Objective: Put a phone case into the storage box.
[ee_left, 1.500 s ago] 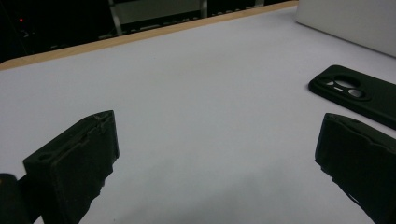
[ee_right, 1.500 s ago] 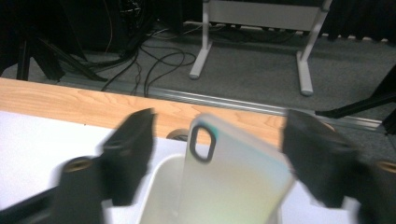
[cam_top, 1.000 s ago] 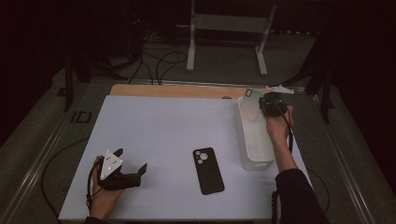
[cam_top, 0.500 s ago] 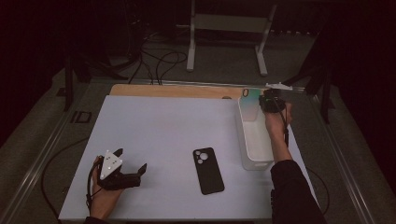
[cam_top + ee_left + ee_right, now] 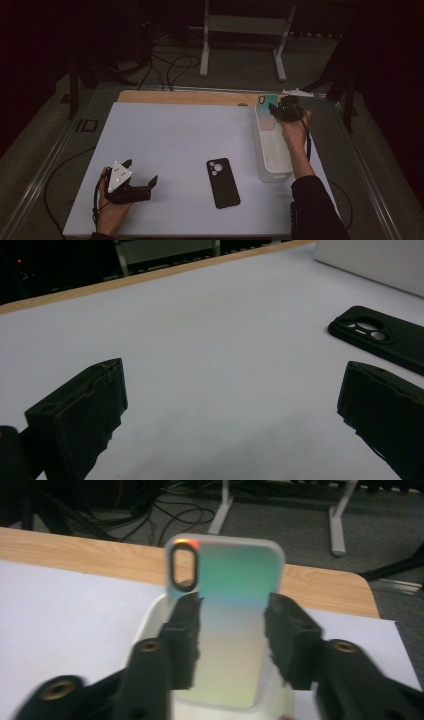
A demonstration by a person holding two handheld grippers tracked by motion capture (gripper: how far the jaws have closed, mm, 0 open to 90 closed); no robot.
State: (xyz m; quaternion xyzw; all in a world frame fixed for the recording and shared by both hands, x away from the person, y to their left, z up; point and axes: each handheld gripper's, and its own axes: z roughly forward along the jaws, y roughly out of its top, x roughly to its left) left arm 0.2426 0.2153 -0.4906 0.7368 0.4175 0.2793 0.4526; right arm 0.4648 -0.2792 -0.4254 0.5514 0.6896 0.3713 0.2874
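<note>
From the high view we see our right gripper (image 5: 280, 111) held above the far end of the white bin (image 5: 266, 150), which stands along the right side of the pale table mat (image 5: 170, 145). It carries an iridescent phone case (image 5: 266, 101), which stands upright just past the jaws, over the bin's far rim. Our left gripper (image 5: 137, 175) rests low on the near left part of the mat, jaws spread with nothing between them. A black phone case (image 5: 223, 182) lies flat on the mat, camera cut-outs up, between the left gripper and the bin, apart from both. A wooden board edge (image 5: 190, 97) runs along the far side of the mat.

In the left gripper view our left gripper (image 5: 230, 410) hovers close over the mat (image 5: 210, 340), its two jaws wide apart and bare. The black phone case (image 5: 382, 337) lies ahead and to the side, just beyond one jaw's tip and not touching it. A wall of the bin (image 5: 375, 260) shows at the far corner.

In the right gripper view our right gripper (image 5: 231, 630) pinches the iridescent phone case (image 5: 227, 600) by its two long edges, one jaw on each side. The case stands upright, its oval camera opening at the top corner, its lower end down inside the bin (image 5: 155, 610). Behind it runs the wooden board edge (image 5: 75, 550).
</note>
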